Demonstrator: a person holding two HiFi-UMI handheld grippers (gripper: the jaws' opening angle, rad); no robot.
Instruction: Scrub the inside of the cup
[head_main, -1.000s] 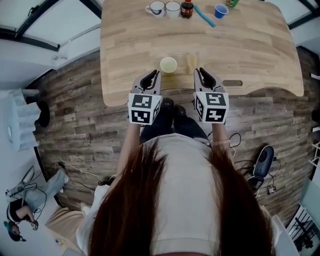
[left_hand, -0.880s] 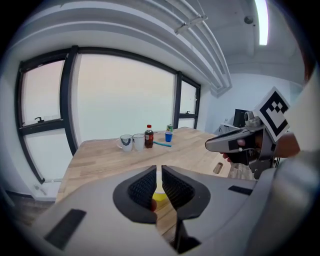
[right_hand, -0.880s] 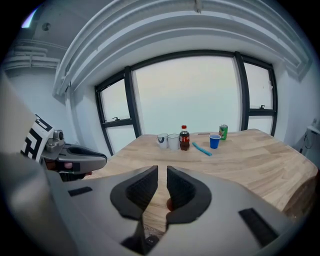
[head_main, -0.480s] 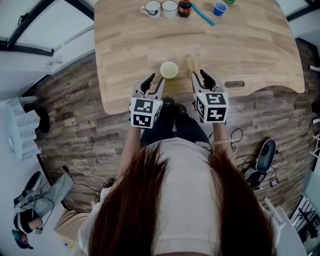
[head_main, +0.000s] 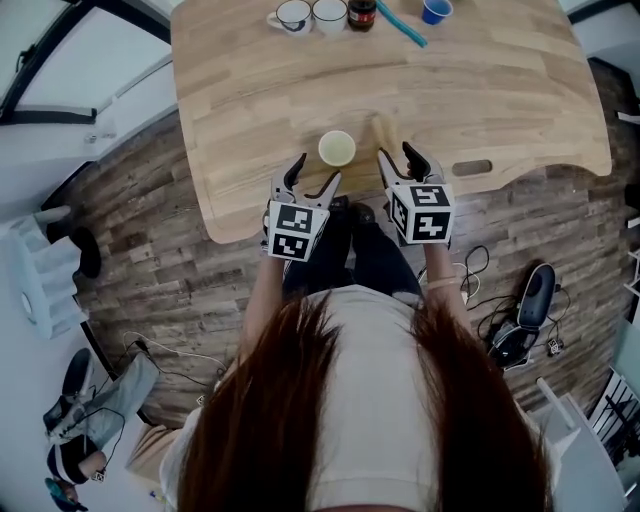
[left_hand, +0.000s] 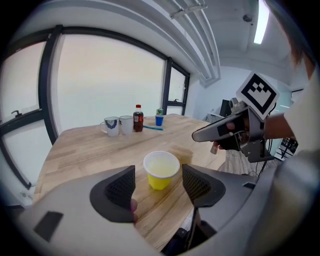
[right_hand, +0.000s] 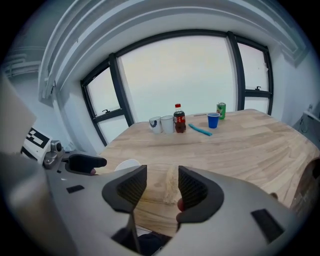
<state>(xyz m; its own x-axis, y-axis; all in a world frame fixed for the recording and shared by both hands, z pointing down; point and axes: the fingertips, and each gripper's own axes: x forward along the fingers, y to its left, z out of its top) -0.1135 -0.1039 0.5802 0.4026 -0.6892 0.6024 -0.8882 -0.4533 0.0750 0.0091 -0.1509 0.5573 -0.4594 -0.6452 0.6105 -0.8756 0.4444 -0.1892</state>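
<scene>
A yellow cup (head_main: 337, 148) with a pale inside stands upright near the front edge of the wooden table (head_main: 500, 90). Just right of it lies a tan scrubber (head_main: 383, 128). My left gripper (head_main: 314, 171) hovers at the table edge, short of the cup; its jaws are opening with nothing between them. In the left gripper view the cup (left_hand: 161, 169) sits just beyond the left gripper (left_hand: 159, 184). My right gripper (head_main: 397, 154) hangs just short of the scrubber, its jaws opening too, empty. The scrubber (right_hand: 171, 181) shows beyond the right gripper (right_hand: 157, 189).
At the far table edge stand two white mugs (head_main: 310, 15), a dark bottle (head_main: 361, 12), a blue stick (head_main: 403, 28) and a blue cup (head_main: 436, 10). A green can (right_hand: 221, 110) is behind them. A slot (head_main: 471, 167) cuts the table's front right. Wood floor lies below.
Both grippers' jaws have gone from shut to spread apart. Both grippers have crept forward to the table's front edge, toward the cup and the scrubber.
</scene>
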